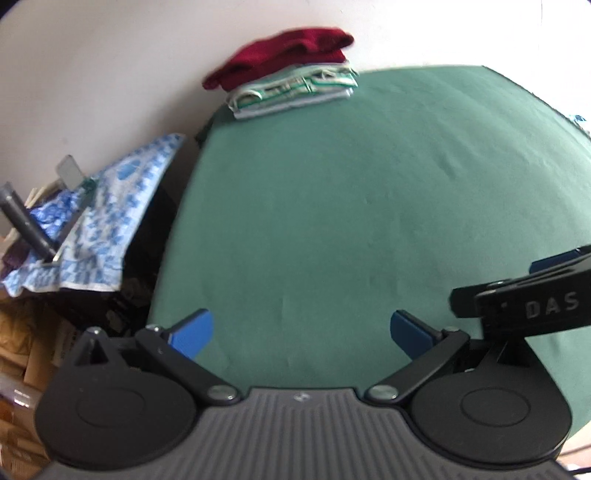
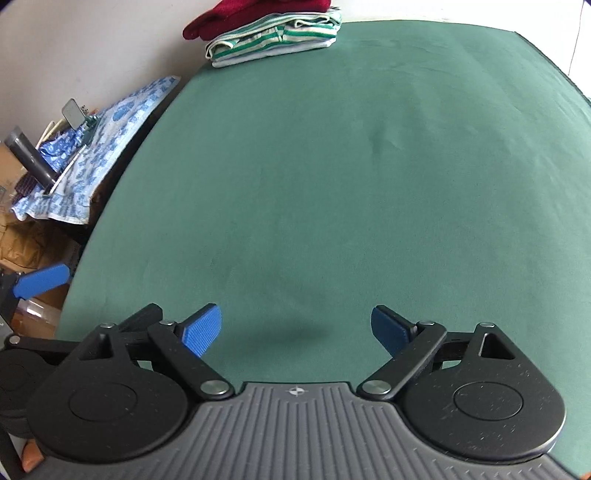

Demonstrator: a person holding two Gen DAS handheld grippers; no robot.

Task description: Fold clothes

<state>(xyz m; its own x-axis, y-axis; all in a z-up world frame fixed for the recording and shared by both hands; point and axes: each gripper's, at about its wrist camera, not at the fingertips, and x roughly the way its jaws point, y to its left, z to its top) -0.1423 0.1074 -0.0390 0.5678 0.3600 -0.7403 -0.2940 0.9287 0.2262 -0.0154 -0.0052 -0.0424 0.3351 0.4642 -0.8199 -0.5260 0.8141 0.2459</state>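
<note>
folded clothes (image 2: 273,31) stacked at green table's (image 2: 332,184) far corner, maroon on top, left claw (image 1: 301,334) wide, right claw (image 2: 295,330) wide

Left gripper (image 1: 301,334) spread wide, blue fingers (image 1: 194,330) far apart, nothing between them. Right gripper (image 2: 295,330) also wide apart, blue fingers (image 2: 203,326) holding nothing. Both side by side, close together, each one partly visible at the edge of the other's view.
</note>
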